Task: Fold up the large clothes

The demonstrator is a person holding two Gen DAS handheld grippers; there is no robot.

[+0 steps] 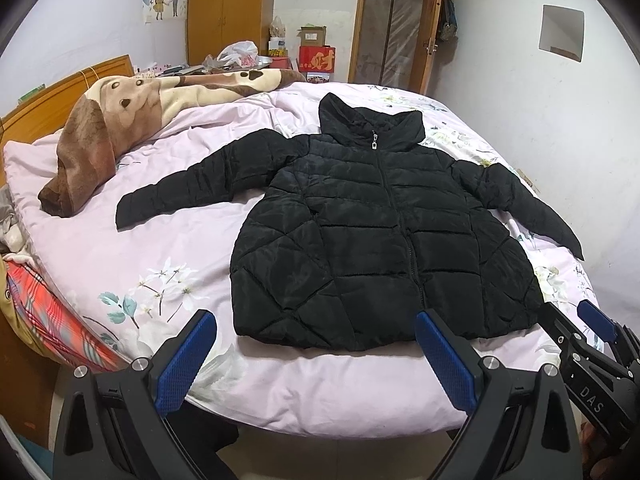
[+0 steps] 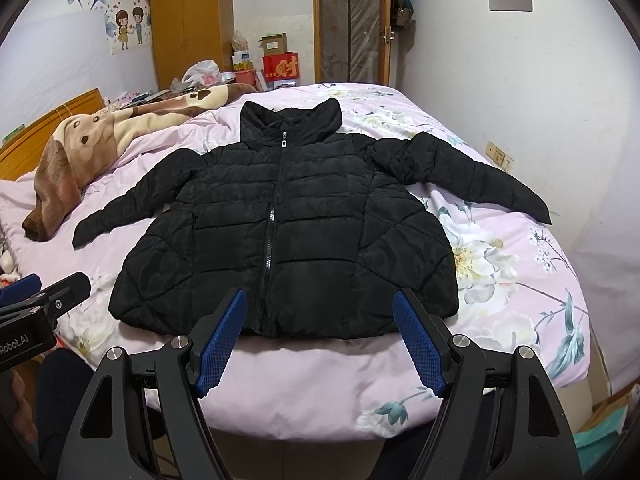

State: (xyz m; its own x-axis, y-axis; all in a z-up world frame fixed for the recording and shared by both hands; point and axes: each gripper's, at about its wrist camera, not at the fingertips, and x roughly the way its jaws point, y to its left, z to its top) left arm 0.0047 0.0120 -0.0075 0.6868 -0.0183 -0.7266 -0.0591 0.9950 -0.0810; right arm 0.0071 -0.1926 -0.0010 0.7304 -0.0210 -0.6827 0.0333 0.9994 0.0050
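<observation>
Jacket (image 1: 384, 240) lies flat, zipped, sleeves out, on the bed (image 1: 120, 248). Left gripper (image 1: 316, 356) and right gripper (image 2: 320, 340) hover with fingers spread, seemingly before contact. Next: pinch 1 sleeve, fold inward.

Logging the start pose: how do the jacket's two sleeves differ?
The left sleeve lies nearly straight, its cuff near the brown dog blanket; the right sleeve bunches at the shoulder, its cuff toward the bed's wall side. Both are spread out, black, quilted, ungripped.
</observation>
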